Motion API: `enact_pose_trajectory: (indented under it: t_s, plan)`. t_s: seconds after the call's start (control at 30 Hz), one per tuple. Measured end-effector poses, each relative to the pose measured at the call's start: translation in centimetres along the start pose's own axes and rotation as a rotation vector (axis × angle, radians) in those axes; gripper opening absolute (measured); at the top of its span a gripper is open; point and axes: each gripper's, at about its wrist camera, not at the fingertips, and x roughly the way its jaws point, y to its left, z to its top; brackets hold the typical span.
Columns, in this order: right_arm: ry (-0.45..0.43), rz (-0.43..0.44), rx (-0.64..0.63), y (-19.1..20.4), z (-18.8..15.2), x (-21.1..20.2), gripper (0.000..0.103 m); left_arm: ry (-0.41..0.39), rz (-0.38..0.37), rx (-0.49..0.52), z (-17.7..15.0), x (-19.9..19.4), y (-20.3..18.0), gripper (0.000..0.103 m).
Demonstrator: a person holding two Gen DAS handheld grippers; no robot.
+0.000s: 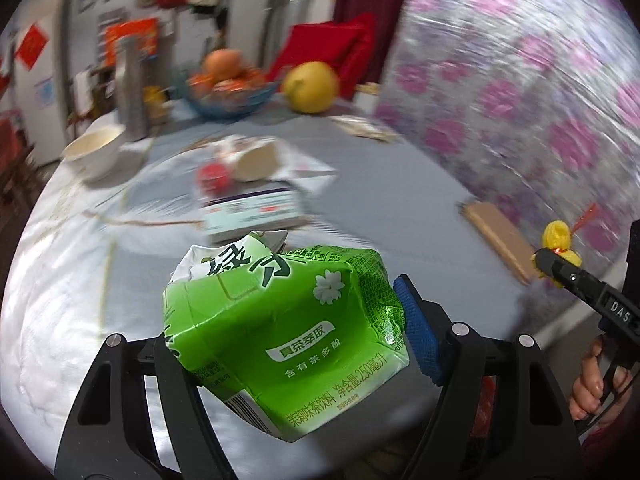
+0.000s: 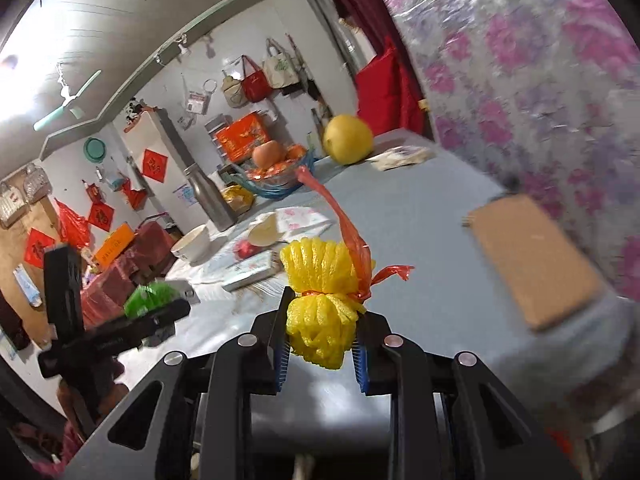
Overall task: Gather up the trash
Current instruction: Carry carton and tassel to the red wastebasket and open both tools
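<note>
My left gripper (image 1: 288, 320) is shut on a crushed green drink carton (image 1: 280, 332) and holds it above the grey table (image 1: 400, 208). My right gripper (image 2: 320, 320) is shut on a yellow foam net bundle (image 2: 320, 292) tied with a red plastic strip (image 2: 344, 220), held above the table. The right gripper with the yellow bundle (image 1: 558, 244) shows at the right edge of the left wrist view. The left gripper with the green carton (image 2: 150, 294) shows at the left of the right wrist view.
On the table: a white bowl (image 1: 96, 148), a tipped paper cup (image 1: 256, 160), a red apple (image 1: 214, 176), a flat box (image 1: 252, 208), a metal flask (image 1: 132, 88), a blue fruit bowl (image 1: 232, 96), a yellow pomelo (image 1: 310, 86), a brown notebook (image 2: 532, 256). A floral wall (image 1: 520, 100) is at right.
</note>
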Motion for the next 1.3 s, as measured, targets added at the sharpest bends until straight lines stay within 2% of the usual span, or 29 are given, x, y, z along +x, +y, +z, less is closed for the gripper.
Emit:
enact_pose_trajectory:
  t_s: [0.2, 0.33, 0.43, 0.47, 0.5, 0.53, 0.57, 0.63, 0.73, 0.8, 0.87, 0.93, 1.03, 1.1, 1.2, 1.3]
  plan:
    - [0.021, -0.135, 0.014, -4.8, -3.7, -5.5, 0.026, 0.042, -0.114, 0.142, -1.3, 1.0, -8.6, 0.073]
    - [0.105, -0.236, 0.042, -9.1, -7.5, -7.2, 0.026, 0.085, -0.185, 0.215, -2.7, 2.4, -13.7, 0.073]
    - [0.192, -0.299, 0.091, -12.9, -11.0, -6.9, 0.028, 0.126, -0.234, 0.267, -3.8, 3.6, -17.2, 0.073]
    - [0.225, -0.316, 0.103, -13.9, -12.0, -6.4, 0.030, 0.139, -0.246, 0.284, -4.1, 4.1, -18.2, 0.073]
    - [0.307, -0.339, 0.117, -16.0, -13.9, -5.1, 0.037, 0.157, -0.257, 0.309, -4.6, 4.7, -19.6, 0.073]
    - [0.349, -0.356, 0.129, -16.9, -14.9, -4.3, 0.044, 0.170, -0.264, 0.326, -4.9, 5.2, -20.6, 0.073]
    - [0.403, -0.390, 0.170, -18.9, -16.6, -3.4, 0.055, 0.188, -0.273, 0.348, -5.3, 5.8, -21.8, 0.073]
    - [0.440, -0.381, 0.252, -21.1, -18.0, -3.1, 0.057, 0.217, -0.286, 0.382, -6.0, 6.9, -23.8, 0.073]
    - [0.372, -0.376, 0.328, -23.6, -17.6, -5.4, 0.057, 0.266, -0.307, 0.433, -7.4, 8.6, -26.5, 0.073]
    - [0.309, -0.432, 0.317, -24.4, -16.6, -7.4, 0.059, 0.293, -0.324, 0.459, -8.1, 9.5, -27.9, 0.073]
    - [0.228, -0.498, 0.314, -25.1, -15.6, -9.8, 0.065, 0.321, -0.340, 0.488, -9.1, 10.6, -29.5, 0.073]
    - [0.170, -0.524, 0.330, -25.8, -15.2, -11.6, 0.068, 0.352, -0.351, 0.523, -10.2, 11.5, -31.0, 0.073]
    - [0.124, -0.542, 0.344, -26.4, -14.7, -13.0, 0.068, 0.391, -0.363, 0.569, -11.6, 12.5, -32.8, 0.075]
    - [0.110, -0.540, 0.345, -26.1, -14.6, -13.4, 0.068, 0.410, -0.369, 0.595, -12.3, 12.7, -33.7, 0.081]
    - [0.099, -0.518, 0.345, -25.8, -14.4, -13.3, 0.068, 0.399, -0.362, 0.619, -12.7, 12.5, -34.3, 0.091]
    - [0.093, -0.504, 0.337, -25.4, -14.1, -13.1, 0.069, 0.378, -0.353, 0.619, -12.5, 11.9, -34.0, 0.094]
